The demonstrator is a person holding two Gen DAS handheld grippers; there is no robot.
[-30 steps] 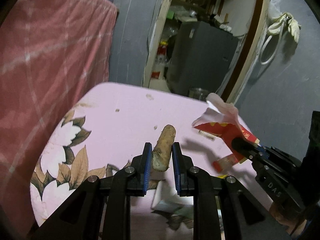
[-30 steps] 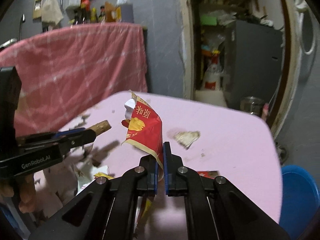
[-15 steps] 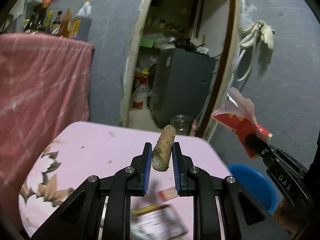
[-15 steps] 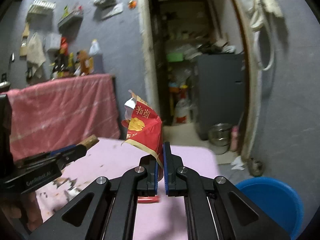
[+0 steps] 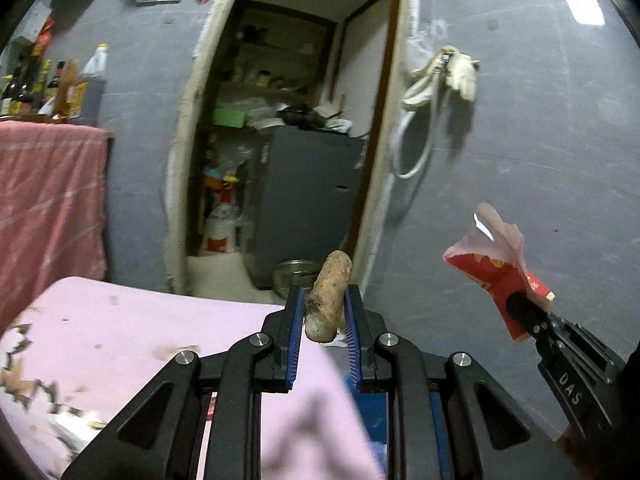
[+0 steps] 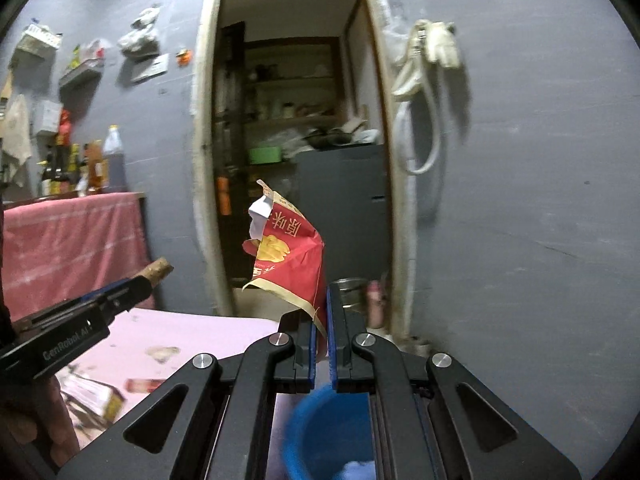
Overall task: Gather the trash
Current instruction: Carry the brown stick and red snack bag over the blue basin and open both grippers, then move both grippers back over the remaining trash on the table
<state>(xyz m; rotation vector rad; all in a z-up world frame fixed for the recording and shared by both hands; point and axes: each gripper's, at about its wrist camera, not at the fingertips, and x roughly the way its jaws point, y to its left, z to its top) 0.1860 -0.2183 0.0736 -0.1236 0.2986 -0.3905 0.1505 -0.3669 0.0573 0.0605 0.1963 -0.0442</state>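
Observation:
My left gripper [image 5: 320,312] is shut on a brown root-like stub [image 5: 328,296] that sticks up between its blue pads, held above the far edge of the pink table [image 5: 120,328]. My right gripper [image 6: 321,320] is shut on a torn red snack wrapper [image 6: 290,258] standing upright. In the left wrist view the right gripper [image 5: 520,312] and the wrapper [image 5: 496,272] sit at the right. The right wrist view shows the left gripper [image 6: 140,286] with the stub [image 6: 160,270] at the left. A blue bucket [image 6: 320,428] lies below the right gripper's fingers.
Scraps and a flattened box [image 6: 96,396] lie on the pink table. A doorway [image 5: 280,160] with a grey cabinet [image 5: 308,200] and a metal pot [image 5: 296,274] is ahead. A pink cloth [image 5: 48,200] hangs at the left. Grey wall fills the right.
Both grippers rose and swung right, off the table's middle toward its far edge and the blue bucket. Each kept its grip: the left on the stub, the right on the wrapper.

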